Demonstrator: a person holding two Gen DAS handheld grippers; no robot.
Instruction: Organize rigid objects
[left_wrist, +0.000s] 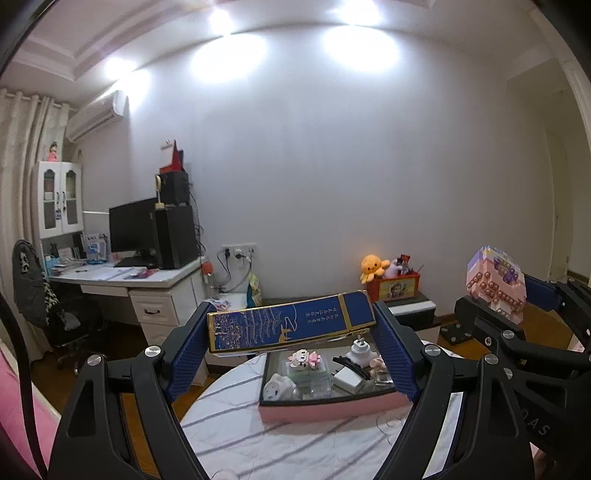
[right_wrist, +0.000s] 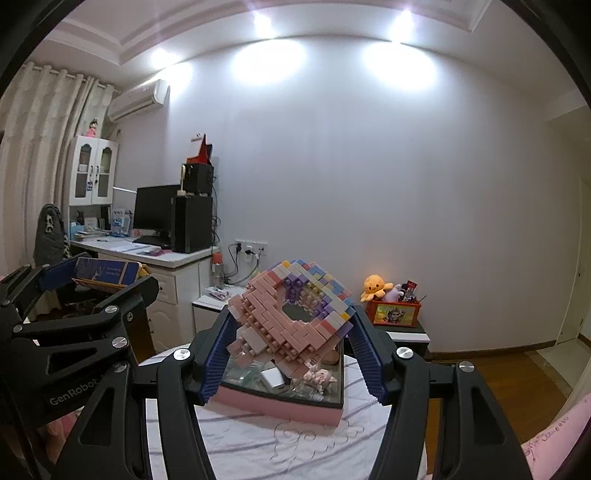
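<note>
My left gripper (left_wrist: 291, 323) is shut on a long blue and gold box (left_wrist: 291, 321), held level above the far edge of a pink-rimmed tray (left_wrist: 332, 408). The tray holds white plugs, a white charger, black hair clips and small brick figures. My right gripper (right_wrist: 291, 321) is shut on a pastel pink and purple brick model (right_wrist: 291, 317), held above the same tray (right_wrist: 280, 406). The brick model shows at the right in the left wrist view (left_wrist: 496, 280). The blue box shows at the left in the right wrist view (right_wrist: 105, 273).
The tray sits on a round table with a white striped cloth (left_wrist: 295, 443). Behind are a white desk with monitor and computer tower (left_wrist: 147, 236), a low stand with an orange box of toys (right_wrist: 395, 310), and wooden floor (right_wrist: 498, 369).
</note>
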